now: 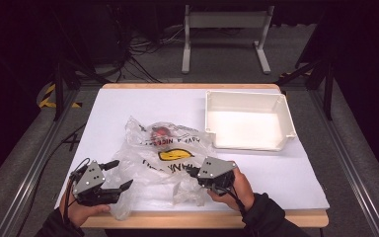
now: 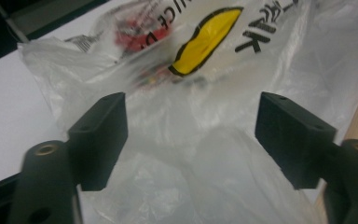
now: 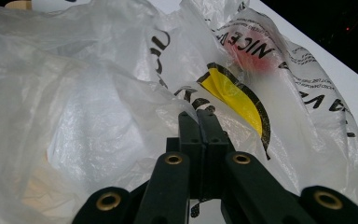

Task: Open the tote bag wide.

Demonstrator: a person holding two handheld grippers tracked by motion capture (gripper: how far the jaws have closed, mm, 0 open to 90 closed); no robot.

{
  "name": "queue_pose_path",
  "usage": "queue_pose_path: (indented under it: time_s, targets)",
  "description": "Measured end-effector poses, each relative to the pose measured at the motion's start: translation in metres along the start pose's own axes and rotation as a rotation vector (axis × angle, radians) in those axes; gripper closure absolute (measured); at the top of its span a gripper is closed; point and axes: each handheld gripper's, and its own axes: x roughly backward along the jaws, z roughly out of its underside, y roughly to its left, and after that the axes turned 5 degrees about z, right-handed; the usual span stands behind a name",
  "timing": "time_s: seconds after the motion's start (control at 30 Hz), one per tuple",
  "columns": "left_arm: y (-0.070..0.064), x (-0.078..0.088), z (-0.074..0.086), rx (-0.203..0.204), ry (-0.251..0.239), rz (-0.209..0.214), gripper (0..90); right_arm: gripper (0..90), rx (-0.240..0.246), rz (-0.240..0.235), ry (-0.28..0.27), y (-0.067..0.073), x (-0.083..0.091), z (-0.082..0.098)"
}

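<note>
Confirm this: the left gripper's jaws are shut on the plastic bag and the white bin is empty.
Not quite. The left gripper has its jaws open, apart over the plastic bag, as the left gripper view shows. The white bin is indeed empty.

One plastic bag (image 1: 163, 158), one red item (image 1: 160, 131) inside it, one white bin (image 1: 249, 121), two grippers
</note>
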Motion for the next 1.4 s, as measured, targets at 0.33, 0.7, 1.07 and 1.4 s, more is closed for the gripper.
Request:
queue_pose_path:
  time_s: [0.33, 0.7, 1.07, 1.4]
  targets:
    - [-0.017, -0.021, -0.007, -0.071, 0.076, 0.067, 19.8, 90.0, -0.017, 0.024, -0.02, -0.004, -0.003, -0.005]
    - [0.007, -0.057, 0.011, -0.048, 0.243, -0.042, 39.3, 90.0, -0.028, 0.028, -0.032, -0.009, -0.003, -0.005]
    - [0.022, -0.041, -0.001, -0.092, 0.181, -0.058, 87.7, 88.4, -0.024, 0.064, -0.051, -0.018, 0.0, -0.011]
    - [0.041, -0.028, -0.025, -0.086, 0.08, -0.101, 88.8, 85.0, -0.035, 0.077, -0.065, -0.032, -0.002, -0.02]
